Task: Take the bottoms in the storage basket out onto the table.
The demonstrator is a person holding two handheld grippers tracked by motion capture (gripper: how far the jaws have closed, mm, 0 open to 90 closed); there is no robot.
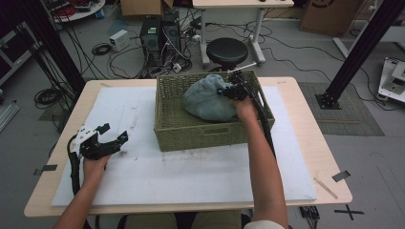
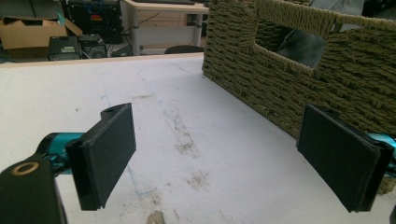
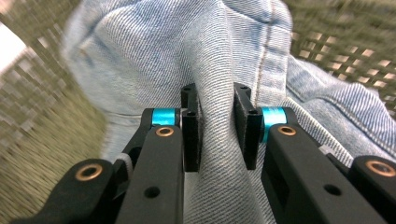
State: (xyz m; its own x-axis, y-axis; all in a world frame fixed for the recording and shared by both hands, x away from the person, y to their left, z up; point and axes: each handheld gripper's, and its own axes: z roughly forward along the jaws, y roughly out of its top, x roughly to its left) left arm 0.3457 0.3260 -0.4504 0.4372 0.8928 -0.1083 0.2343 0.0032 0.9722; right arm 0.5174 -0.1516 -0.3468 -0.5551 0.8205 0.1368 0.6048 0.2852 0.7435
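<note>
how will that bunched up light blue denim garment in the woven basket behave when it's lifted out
The light blue denim garment is probably floppy: it lies crumpled in the olive woven basket, and a fold is pinched between the right gripper jaws. Lifted, it would likely unfurl and hang, perhaps dragging on the rim. The thick weave suggests it won't slip easily.

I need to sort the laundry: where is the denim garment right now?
In the high view the denim garment lies bunched inside the woven basket at the table's far middle, pinched by the right tongs.
</note>
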